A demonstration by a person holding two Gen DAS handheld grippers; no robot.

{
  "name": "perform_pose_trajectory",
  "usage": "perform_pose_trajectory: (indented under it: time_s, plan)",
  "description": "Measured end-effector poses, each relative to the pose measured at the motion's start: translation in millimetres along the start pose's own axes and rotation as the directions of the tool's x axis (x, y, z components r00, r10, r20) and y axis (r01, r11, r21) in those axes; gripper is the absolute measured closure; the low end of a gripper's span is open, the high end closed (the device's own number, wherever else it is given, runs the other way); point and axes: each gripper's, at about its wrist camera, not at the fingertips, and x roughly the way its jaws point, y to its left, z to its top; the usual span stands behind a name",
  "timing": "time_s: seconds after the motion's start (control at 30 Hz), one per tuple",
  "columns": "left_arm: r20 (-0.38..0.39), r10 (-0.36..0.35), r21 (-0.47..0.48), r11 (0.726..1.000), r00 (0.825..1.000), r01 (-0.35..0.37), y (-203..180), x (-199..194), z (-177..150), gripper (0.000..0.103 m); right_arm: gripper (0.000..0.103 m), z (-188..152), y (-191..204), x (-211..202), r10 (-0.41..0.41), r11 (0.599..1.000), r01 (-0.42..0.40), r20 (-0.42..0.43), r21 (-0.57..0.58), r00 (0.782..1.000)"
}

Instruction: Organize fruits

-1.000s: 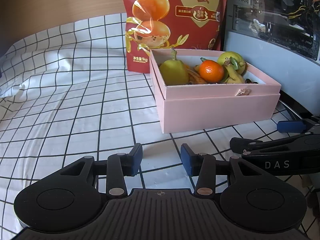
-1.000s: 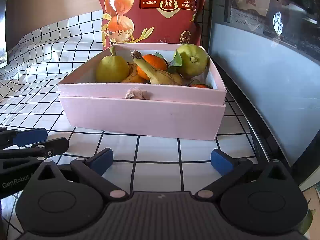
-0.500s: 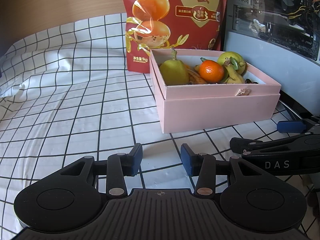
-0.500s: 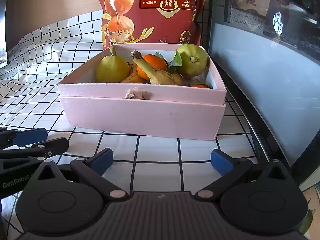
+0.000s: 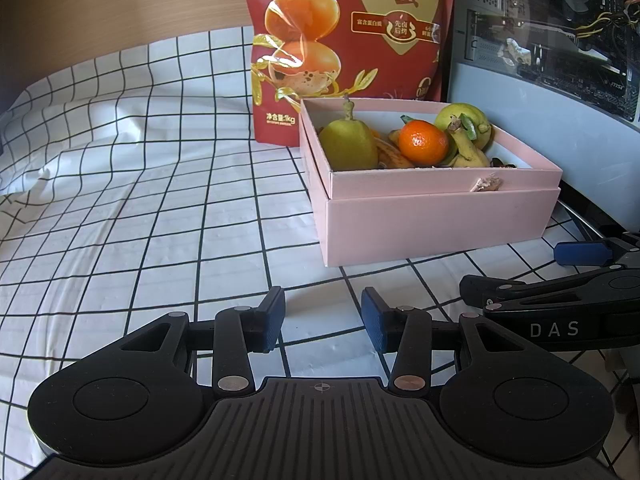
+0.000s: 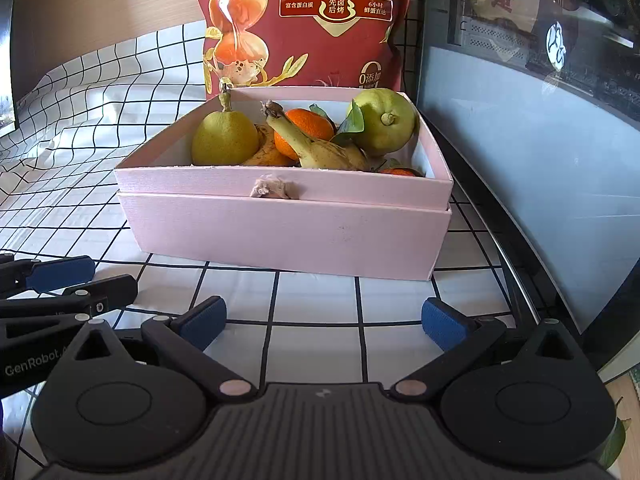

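With both the left gripper (image 5: 322, 320) and right gripper (image 6: 322, 322) gaping empty, a careless reach could knock the piled banana (image 6: 320, 148) from the box (image 6: 288, 232).

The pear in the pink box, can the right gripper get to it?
Probably yes. The pear sits on top at the box's near-left corner, uncovered, and the right gripper is open with only bare cloth before the box.

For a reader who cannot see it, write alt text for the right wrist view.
An open pink box on a checked cloth holds a pear, orange, banana and green citrus. The right tongs sit open and empty before it.
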Motion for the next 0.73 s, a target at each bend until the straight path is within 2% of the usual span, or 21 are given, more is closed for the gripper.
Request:
perform_pose_trajectory:
  time_s: [0.73]
  plan:
    - [-0.001,0.001,0.0,1.0,1.0,-0.001,0.4,0.3,0.2,0.055,0.0,-0.2,0.0,0.2,0.0,1.0,0.0,0.0,0.0,1.0]
